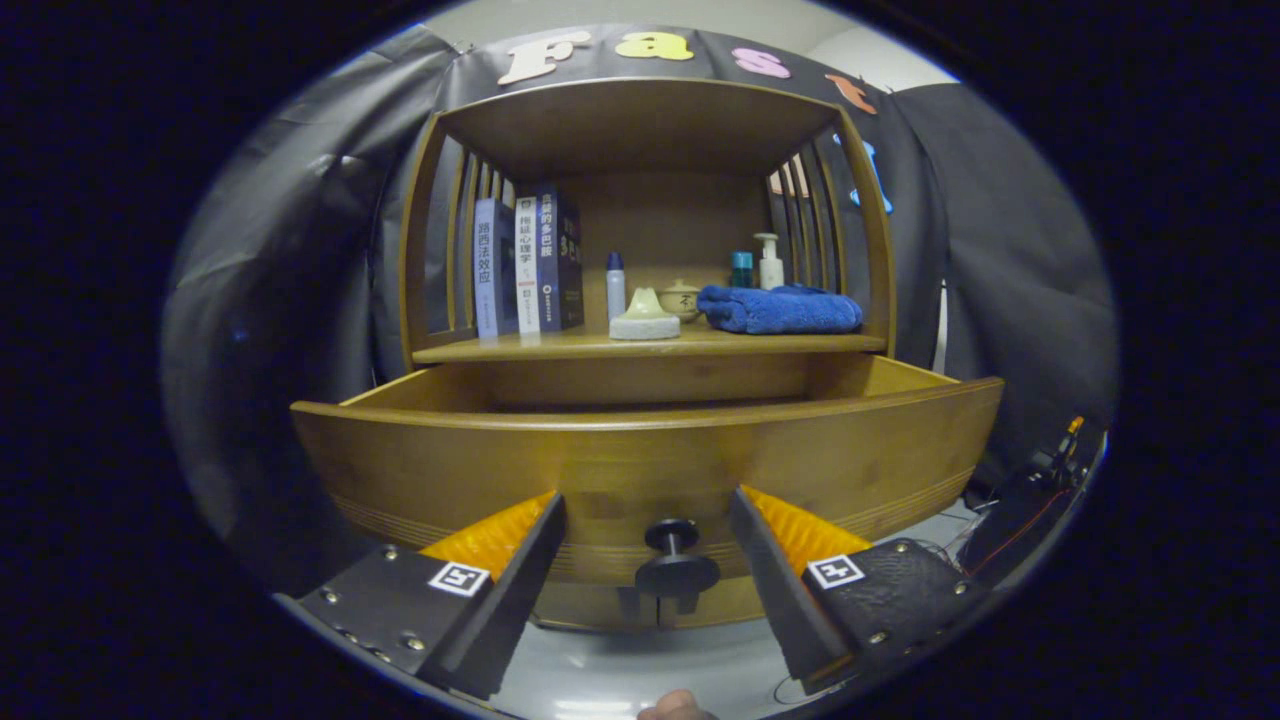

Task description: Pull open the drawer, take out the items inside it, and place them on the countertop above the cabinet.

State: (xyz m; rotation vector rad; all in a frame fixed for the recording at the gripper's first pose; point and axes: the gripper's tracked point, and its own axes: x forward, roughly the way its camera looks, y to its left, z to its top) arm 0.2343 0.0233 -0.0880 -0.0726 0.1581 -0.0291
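The wooden drawer (640, 450) of a small cabinet stands pulled out toward me, its curved front panel just ahead of my fingers. A dark round knob (674, 560) sticks out low on that front, sitting between my two fingers with space on both sides. My gripper (646, 505) is open and holds nothing. The drawer's inside is hidden behind its front panel, so I cannot tell what lies in it. Above the drawer is the countertop (560, 347), the floor of an open shelf.
On the countertop stand three books (528, 265) at the left, a small bottle (615, 285), a pale stone-like piece (645, 316), a little lidded pot (681, 299), a folded blue towel (780, 308), a teal jar and a pump bottle (769, 262). Cables lie at the right (1040, 480).
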